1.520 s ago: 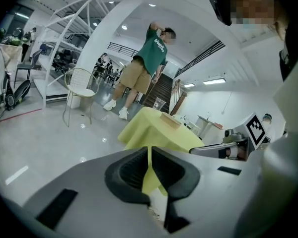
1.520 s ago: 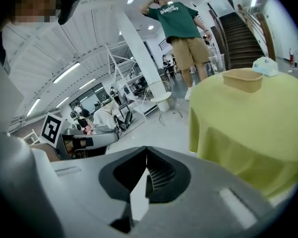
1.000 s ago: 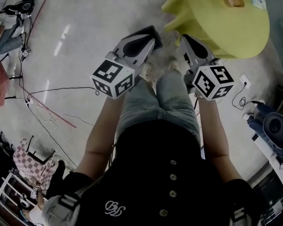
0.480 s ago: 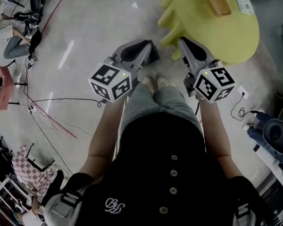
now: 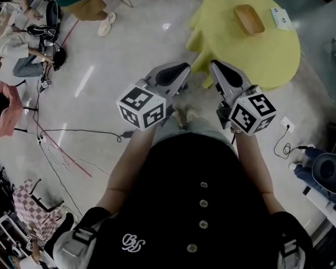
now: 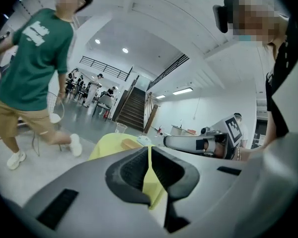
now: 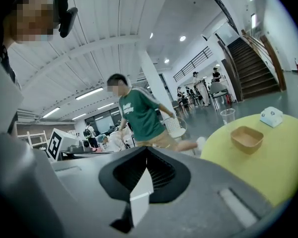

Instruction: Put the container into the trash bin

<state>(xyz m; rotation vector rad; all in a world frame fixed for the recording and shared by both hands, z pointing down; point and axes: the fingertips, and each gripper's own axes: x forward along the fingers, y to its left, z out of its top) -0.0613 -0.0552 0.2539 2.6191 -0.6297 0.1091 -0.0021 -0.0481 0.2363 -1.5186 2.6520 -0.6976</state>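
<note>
Left tongs pressed together and empty, held out beside right tongs, likewise pressed together on nothing, round yellow surface just beyond both, brown container sitting on its far part, small white box near it

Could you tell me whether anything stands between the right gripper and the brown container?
Nothing visible does: only bare round yellow table lies between the right gripper and the shallow brown container; the clear plastic cup stands beyond.
</note>
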